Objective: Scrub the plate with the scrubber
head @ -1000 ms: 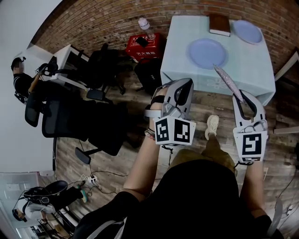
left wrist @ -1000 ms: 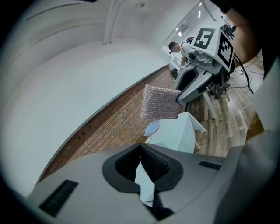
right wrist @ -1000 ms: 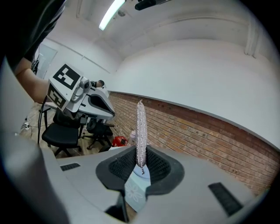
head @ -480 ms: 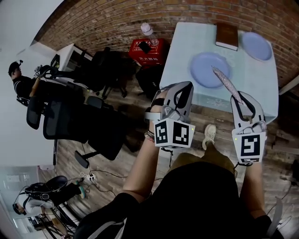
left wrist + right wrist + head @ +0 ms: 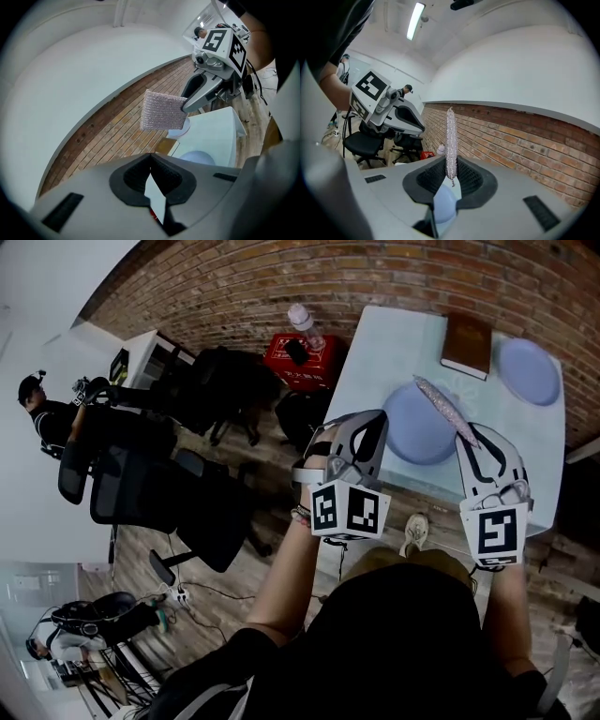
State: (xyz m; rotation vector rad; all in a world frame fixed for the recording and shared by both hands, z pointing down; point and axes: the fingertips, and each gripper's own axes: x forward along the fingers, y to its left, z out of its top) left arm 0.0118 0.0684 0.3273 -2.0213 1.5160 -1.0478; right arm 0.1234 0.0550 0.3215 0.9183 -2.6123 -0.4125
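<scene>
The scrubbing was not yet begun and the step in hand seemed to be the approach: the right gripper (image 5: 480, 439) was clamped on 1 edge of the silvery scrubber (image 5: 444, 405), held in the air and pointing toward the nearer plate (image 5: 412, 432) on the table (image 5: 389, 338), while the left gripper (image 5: 364, 418) was closed on nothing. The next move called, I judge, for lowering the scrubber flat onto this plate, perhaps with the left gripper steadying its rim. This plate and the farther plate (image 5: 528, 371) both looked empty, and whether the bottle (image 5: 304, 322) stood in the red crate (image 5: 298, 360) on the floor or behind it I could not tell.
</scene>
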